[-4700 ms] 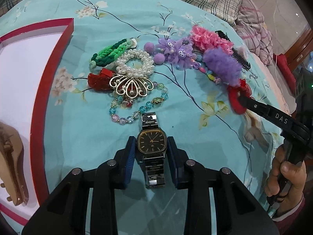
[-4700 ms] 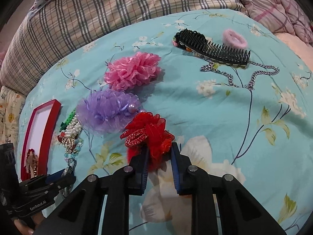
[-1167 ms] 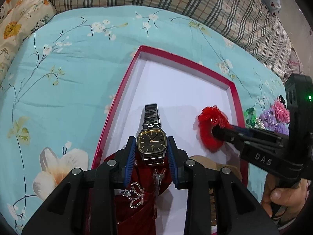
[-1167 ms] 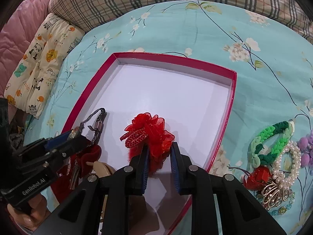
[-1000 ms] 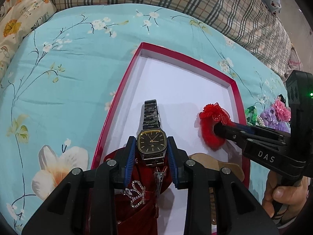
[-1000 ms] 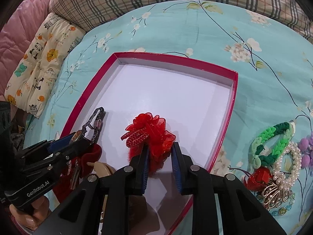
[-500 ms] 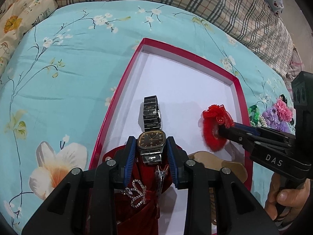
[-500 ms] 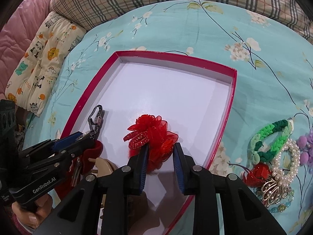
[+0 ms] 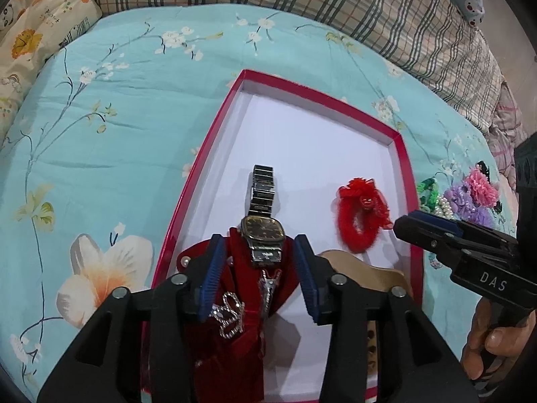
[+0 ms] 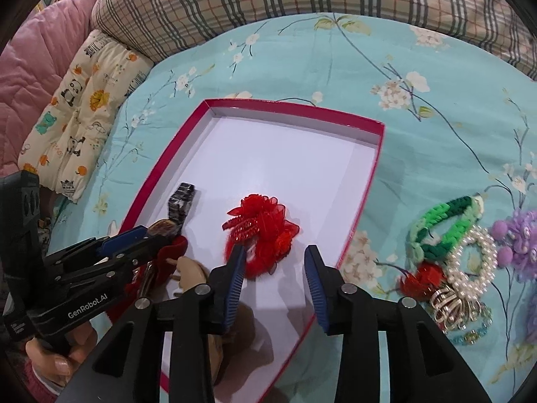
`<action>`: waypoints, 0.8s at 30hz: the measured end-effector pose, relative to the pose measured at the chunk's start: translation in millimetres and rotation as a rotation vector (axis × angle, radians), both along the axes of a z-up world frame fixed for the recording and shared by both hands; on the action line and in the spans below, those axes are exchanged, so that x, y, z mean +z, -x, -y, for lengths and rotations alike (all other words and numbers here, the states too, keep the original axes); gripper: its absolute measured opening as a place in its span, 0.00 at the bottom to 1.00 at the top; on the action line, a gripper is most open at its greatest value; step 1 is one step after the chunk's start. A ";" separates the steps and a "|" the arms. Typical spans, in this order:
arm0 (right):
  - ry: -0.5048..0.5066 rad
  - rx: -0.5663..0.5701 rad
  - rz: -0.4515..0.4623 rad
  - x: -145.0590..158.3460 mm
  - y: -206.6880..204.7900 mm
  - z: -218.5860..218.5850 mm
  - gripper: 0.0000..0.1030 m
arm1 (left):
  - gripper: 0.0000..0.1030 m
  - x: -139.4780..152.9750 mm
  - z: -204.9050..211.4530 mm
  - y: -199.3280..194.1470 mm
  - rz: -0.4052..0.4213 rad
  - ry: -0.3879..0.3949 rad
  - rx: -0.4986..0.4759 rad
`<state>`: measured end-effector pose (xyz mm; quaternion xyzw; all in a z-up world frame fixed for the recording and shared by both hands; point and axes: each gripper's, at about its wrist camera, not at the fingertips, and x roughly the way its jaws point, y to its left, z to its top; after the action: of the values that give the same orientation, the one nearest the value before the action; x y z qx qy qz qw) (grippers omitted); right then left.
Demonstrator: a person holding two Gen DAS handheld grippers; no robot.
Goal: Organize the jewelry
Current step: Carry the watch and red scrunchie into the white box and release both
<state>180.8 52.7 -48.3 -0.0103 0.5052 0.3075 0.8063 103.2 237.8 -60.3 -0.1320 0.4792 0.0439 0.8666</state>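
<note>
A red-rimmed white tray lies on the blue floral bedspread. A dark-faced metal watch lies in it, its lower end resting on a red velvet stand. My left gripper is open around the watch without touching it. A red ruffled hair tie lies on the tray floor. My right gripper is open, just behind the hair tie and apart from it.
Loose jewelry lies right of the tray: a green braided bracelet, a pearl bracelet, a gold fan hair clip and purple and pink flowers. A wooden piece sits in the tray's near end. Plaid pillows line the far edge.
Both grippers carried their items from the pile to the tray. In the last half second both opened: the watch dropped onto the velvet stand and the hair tie lies released on the tray.
</note>
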 end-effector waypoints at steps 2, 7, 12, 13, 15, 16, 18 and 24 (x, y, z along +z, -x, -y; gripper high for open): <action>-0.009 -0.003 0.002 3.5 3.9 5.4 0.38 | 0.41 3.0 2.6 2.1 0.002 0.000 -0.004; -0.027 -0.009 0.012 11.9 13.9 16.7 0.39 | 0.41 3.7 6.6 4.4 -0.007 -0.004 -0.005; -0.048 -0.027 0.023 20.9 24.3 34.7 0.42 | 0.41 7.7 7.1 9.4 -0.006 0.002 0.004; -0.050 -0.032 0.026 22.3 26.0 38.4 0.44 | 0.41 9.7 7.8 10.8 -0.002 0.003 0.005; -0.054 -0.044 0.027 24.3 29.7 48.4 0.44 | 0.41 13.5 10.6 13.1 0.005 0.002 0.003; -0.057 -0.052 0.028 25.1 31.5 54.1 0.44 | 0.44 15.9 12.9 14.4 0.009 0.001 0.001; -0.061 -0.067 0.024 25.9 34.8 64.5 0.44 | 0.47 19.5 16.8 16.1 0.017 0.003 0.000; -0.048 -0.120 0.021 27.5 45.1 97.9 0.44 | 0.47 31.9 38.3 20.5 0.041 0.006 -0.030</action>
<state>135.6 -45.2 -20.8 0.0362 0.4888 0.2703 0.8287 82.7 199.5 -28.4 -0.1283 0.4636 0.0266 0.8763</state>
